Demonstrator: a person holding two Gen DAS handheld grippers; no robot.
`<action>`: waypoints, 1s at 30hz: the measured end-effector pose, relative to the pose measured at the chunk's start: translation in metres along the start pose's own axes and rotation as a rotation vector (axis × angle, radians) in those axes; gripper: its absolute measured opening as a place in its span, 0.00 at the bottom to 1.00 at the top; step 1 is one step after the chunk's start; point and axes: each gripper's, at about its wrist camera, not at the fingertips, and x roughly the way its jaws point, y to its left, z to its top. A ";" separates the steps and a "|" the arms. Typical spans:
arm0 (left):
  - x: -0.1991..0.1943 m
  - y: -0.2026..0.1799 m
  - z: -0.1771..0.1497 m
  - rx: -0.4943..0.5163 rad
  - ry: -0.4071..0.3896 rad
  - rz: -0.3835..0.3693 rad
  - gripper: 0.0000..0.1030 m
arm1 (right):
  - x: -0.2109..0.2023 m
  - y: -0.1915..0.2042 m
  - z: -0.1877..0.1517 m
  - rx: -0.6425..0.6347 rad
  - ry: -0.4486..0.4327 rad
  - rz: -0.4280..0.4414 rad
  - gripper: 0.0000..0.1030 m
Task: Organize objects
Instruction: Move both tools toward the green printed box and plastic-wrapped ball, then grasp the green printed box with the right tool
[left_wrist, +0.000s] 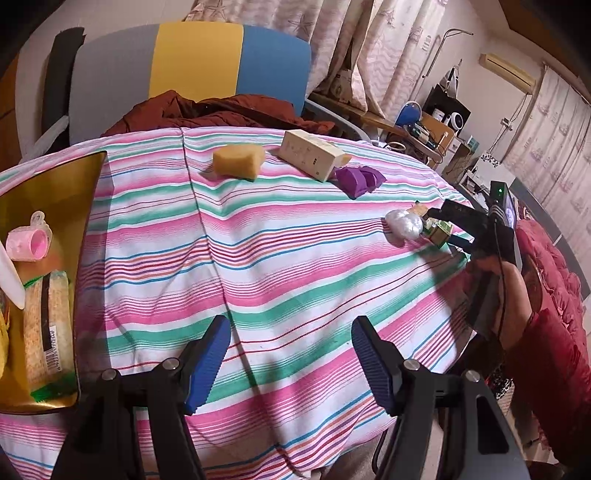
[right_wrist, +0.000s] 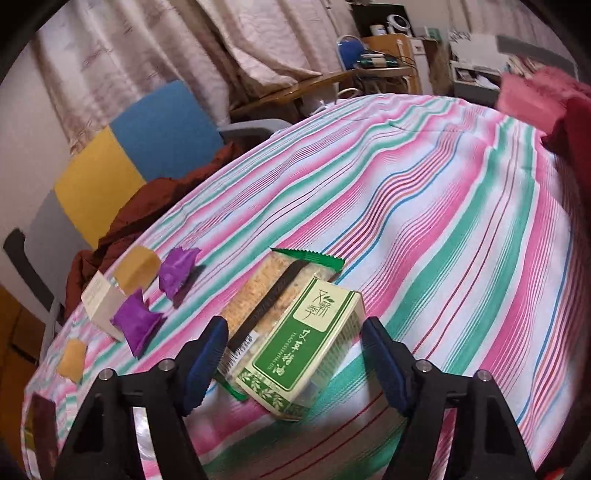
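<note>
Green box (right_wrist: 306, 343) lies tilted on the striped cloth (right_wrist: 461, 229), leaning on a snack packet (right_wrist: 258, 295), between the right gripper's (right_wrist: 295, 363) parted jaws, pads clear of it. Over bare cloth the left gripper (left_wrist: 290, 363) hangs released, beside a gold tray (left_wrist: 79, 184) holding a pink cup (left_wrist: 31, 242).

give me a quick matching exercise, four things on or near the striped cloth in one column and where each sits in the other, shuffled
Things:
1. pink cup
2. yellow sponge
3. green box
4. purple packets

Places:
a. partly on a clear snack packet
b. inside the gold tray
c. right beside the cream carton
d. alone on the cloth, left of the cream carton

Pairs: 1-b, 2-d, 3-a, 4-c
</note>
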 end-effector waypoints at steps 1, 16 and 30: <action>0.001 0.000 0.001 -0.001 0.003 -0.001 0.67 | -0.001 -0.003 -0.001 -0.009 0.003 0.004 0.67; 0.018 -0.032 0.024 0.086 0.012 -0.051 0.67 | -0.002 -0.015 0.004 -0.168 0.017 -0.089 0.58; 0.083 -0.082 0.070 0.052 0.094 -0.132 0.67 | 0.001 -0.030 0.004 -0.136 -0.070 -0.086 0.30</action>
